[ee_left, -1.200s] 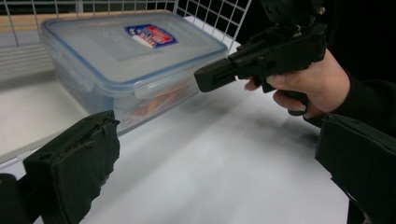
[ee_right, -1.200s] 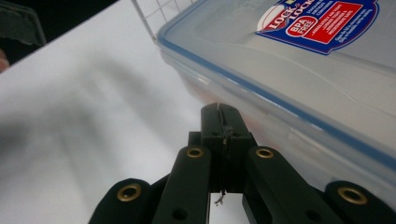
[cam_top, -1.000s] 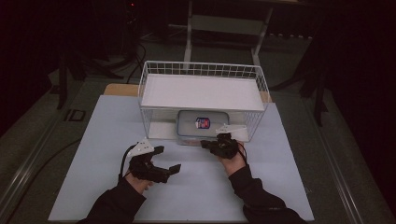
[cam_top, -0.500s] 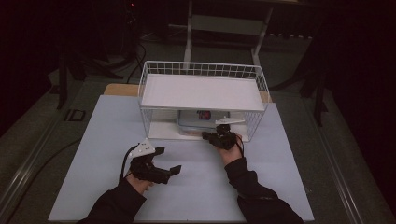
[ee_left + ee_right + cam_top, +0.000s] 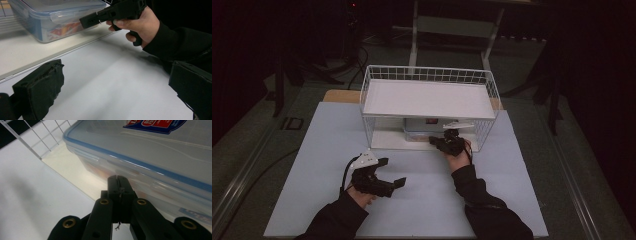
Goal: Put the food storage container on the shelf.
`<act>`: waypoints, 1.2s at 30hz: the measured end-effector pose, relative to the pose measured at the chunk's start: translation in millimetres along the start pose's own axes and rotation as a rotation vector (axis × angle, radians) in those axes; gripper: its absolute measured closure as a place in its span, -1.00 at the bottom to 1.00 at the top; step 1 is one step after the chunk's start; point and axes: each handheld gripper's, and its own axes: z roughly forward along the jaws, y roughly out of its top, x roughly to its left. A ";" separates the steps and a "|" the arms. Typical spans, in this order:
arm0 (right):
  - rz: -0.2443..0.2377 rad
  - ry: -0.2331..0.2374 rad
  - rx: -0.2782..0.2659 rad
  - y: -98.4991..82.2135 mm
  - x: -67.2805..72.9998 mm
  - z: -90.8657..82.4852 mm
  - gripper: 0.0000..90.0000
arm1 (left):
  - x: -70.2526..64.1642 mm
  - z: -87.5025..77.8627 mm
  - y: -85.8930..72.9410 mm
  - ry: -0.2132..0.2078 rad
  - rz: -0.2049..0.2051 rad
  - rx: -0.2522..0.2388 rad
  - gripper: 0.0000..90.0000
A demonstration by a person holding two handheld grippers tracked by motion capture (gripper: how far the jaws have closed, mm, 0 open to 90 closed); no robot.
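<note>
From the high view, a white wire rack stands at the back of the pale table, and a clear plastic box sits on the rack's lower shelf, under the upper one. The right gripper is right up at the shelf's front edge, nose at the box. The left gripper hangs back over bare table, well apart from the rack, jaws spread wide with nothing between them.

Over to the left gripper view: its two black pads gape at either side of the picture, empty. Beyond them, the other hand steers the right gripper in, and its tip sits at the latch flap on the near side of the blue-rimmed box. Touching or just short, I can't say.

Now the right gripper view: the jaws are pressed together, tips meeting in a thin seam, holding nothing. The box looms directly ahead, its side flap just beyond the closed gripper tip, its labelled lid above.

The risk, as I judge it: with the jaws closed, this is a poke or a pry, not a hold. Push too hard and the box slides back on the shelf; catch the flap off-centre and the tip slips under the rim, or glances off into the wire.
</note>
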 end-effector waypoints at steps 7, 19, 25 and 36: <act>-0.008 0.039 -0.016 -7.3 8.4 -10.4 0.87 | -0.4 -0.7 1.5 -0.002 0.002 -0.005 -1.00; -0.063 0.068 -0.062 -19.9 28.3 -38.2 -0.21 | -0.8 -2.7 4.7 -0.029 0.023 -0.017 -1.00; -0.058 0.140 -0.077 -24.5 30.9 -49.6 -0.62 | -1.5 -4.8 5.3 -0.027 0.033 -0.019 -1.00; -0.072 0.154 -0.105 -39.3 33.5 -79.4 -0.67 | -4.8 -15.4 6.7 -0.055 0.075 -0.038 -1.00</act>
